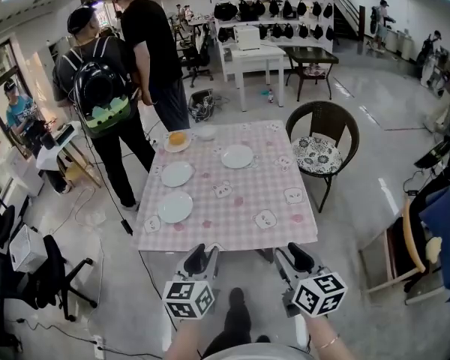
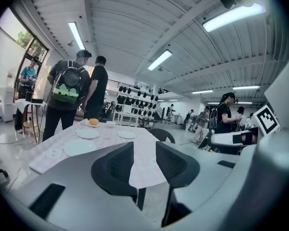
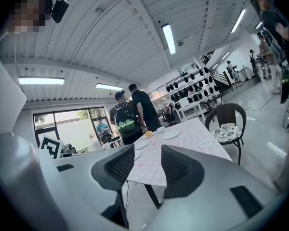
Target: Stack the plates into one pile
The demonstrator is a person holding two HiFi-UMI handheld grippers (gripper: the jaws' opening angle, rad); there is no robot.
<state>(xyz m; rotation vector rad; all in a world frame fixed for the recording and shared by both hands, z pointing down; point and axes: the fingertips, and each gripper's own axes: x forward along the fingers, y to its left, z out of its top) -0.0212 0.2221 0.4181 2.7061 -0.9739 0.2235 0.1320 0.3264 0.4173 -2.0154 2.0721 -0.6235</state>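
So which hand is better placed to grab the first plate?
Probably left: the open left gripper is nearer the closest round white plate than the open right gripper.

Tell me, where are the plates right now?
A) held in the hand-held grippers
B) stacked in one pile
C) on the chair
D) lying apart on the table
D: the plates lie singly on the table, none on another; the left hand-held gripper and right hand-held gripper are open and empty.
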